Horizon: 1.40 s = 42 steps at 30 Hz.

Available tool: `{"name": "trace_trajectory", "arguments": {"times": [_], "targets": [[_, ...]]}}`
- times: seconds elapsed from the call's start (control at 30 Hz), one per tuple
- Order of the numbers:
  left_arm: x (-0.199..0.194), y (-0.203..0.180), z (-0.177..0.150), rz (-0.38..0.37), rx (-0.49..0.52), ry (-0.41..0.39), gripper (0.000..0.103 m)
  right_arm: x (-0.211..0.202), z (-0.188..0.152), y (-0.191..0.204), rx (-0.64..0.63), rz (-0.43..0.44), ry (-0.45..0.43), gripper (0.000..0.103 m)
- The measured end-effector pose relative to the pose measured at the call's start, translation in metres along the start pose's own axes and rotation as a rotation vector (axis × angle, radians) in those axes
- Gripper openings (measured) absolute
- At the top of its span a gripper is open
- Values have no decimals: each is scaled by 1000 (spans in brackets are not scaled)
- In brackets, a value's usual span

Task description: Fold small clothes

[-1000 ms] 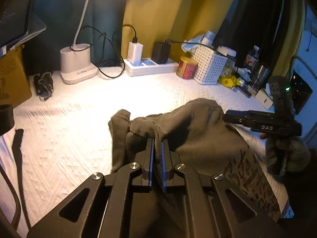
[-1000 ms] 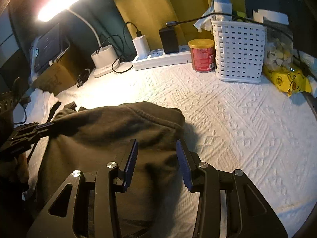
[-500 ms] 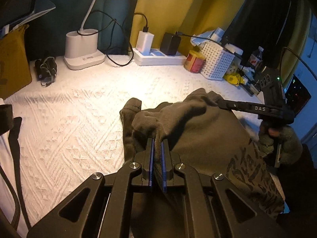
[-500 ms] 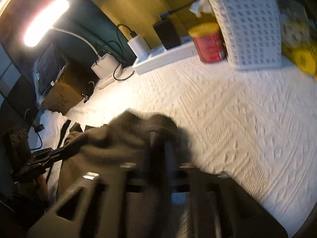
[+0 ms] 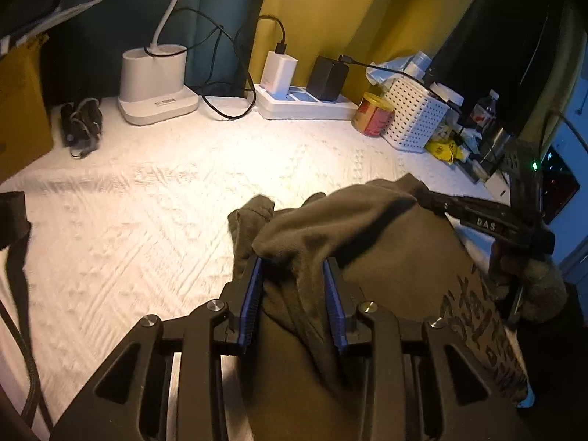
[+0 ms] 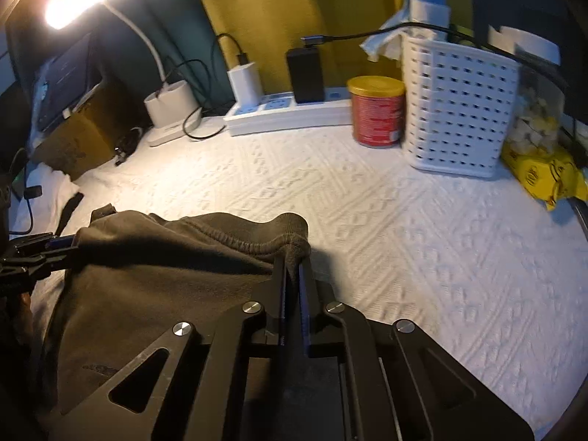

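Note:
An olive-brown garment with dark lettering (image 5: pixel 397 268) lies on the white textured cloth (image 5: pixel 147 220) at the near side. My left gripper (image 5: pixel 294 268) is open, and a bunched fold of the garment lies loosely between its blue pads. My right gripper (image 6: pixel 293 261) is shut on the garment's ribbed corner (image 6: pixel 294 246). In the left wrist view the right gripper (image 5: pixel 433 202) pinches the far right corner. In the right wrist view the left gripper (image 6: pixel 62 248) sits at the garment's left edge (image 6: pixel 154 264).
At the back stand a white lamp base (image 5: pixel 154 84), a power strip with chargers (image 5: pixel 305 104), a red can (image 6: pixel 378 110), a white perforated basket (image 6: pixel 459 106) and a yellow packet (image 6: pixel 544 172). A cardboard box (image 5: pixel 18 110) and a black strap (image 5: pixel 14 242) are at the left.
My left gripper has opened and let go of the fold. My right gripper has closed on the garment's right corner after being open a second ago.

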<state>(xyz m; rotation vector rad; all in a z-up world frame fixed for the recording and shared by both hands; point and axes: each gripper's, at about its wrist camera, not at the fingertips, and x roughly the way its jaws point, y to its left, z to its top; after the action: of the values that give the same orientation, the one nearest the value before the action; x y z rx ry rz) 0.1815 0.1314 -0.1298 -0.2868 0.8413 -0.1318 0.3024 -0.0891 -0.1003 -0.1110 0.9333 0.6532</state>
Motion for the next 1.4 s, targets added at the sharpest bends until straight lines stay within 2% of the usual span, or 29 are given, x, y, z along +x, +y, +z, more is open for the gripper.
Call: {"name": "trace_trajectory", "arguments": {"times": [0.13, 0.17, 0.2, 0.23, 0.27, 0.3, 0.33, 0.37, 0.6, 0.83, 0.87, 0.93, 1.0, 1.03, 1.2, 1.4], "targets": [[8, 14, 2, -17, -53, 0, 32, 2, -1, 2, -16, -17, 5, 7], [7, 15, 2, -17, -51, -3, 28, 3, -1, 3, -17, -19, 8, 7], [7, 15, 1, -12, -43, -3, 19, 4, -1, 3, -17, -19, 11, 7], [6, 15, 0, 0, -35, 0, 18, 4, -2, 3, -18, -17, 16, 12], [6, 14, 0, 5, -31, 1, 15, 5, -2, 4, -21, -19, 19, 22], [4, 14, -2, 14, -27, 0, 12, 5, -3, 5, -25, -22, 20, 26], [3, 13, -3, 29, -18, -3, 12, 4, -4, 6, -29, -24, 17, 37], [2, 12, -4, 40, -14, -4, 12, 2, -4, 7, -32, -22, 10, 42], [-13, 16, -7, 74, -54, -17, 13, -13, -11, 14, -59, -11, 4, 43], [-40, -2, -10, 112, -36, -49, 13, -36, -26, 24, -70, -11, -5, 43], [-44, -5, -12, 112, -32, -50, 15, -40, -28, 25, -70, -12, -8, 43], [-51, -10, -17, 108, -25, -50, 30, -48, -32, 28, -69, -13, -14, 43], [-59, -15, -26, 92, -34, -61, 70, -55, -37, 31, -70, -14, -20, 43], [-63, -16, -29, 86, -45, -70, 75, -60, -40, 33, -73, -15, -23, 43], [-77, -27, -52, 61, -63, -67, 77, -76, -56, 40, -74, -15, -25, 43], [-93, -57, -84, -4, 22, -63, 77, -92, -76, 46, -66, -30, -23, 43]]}}
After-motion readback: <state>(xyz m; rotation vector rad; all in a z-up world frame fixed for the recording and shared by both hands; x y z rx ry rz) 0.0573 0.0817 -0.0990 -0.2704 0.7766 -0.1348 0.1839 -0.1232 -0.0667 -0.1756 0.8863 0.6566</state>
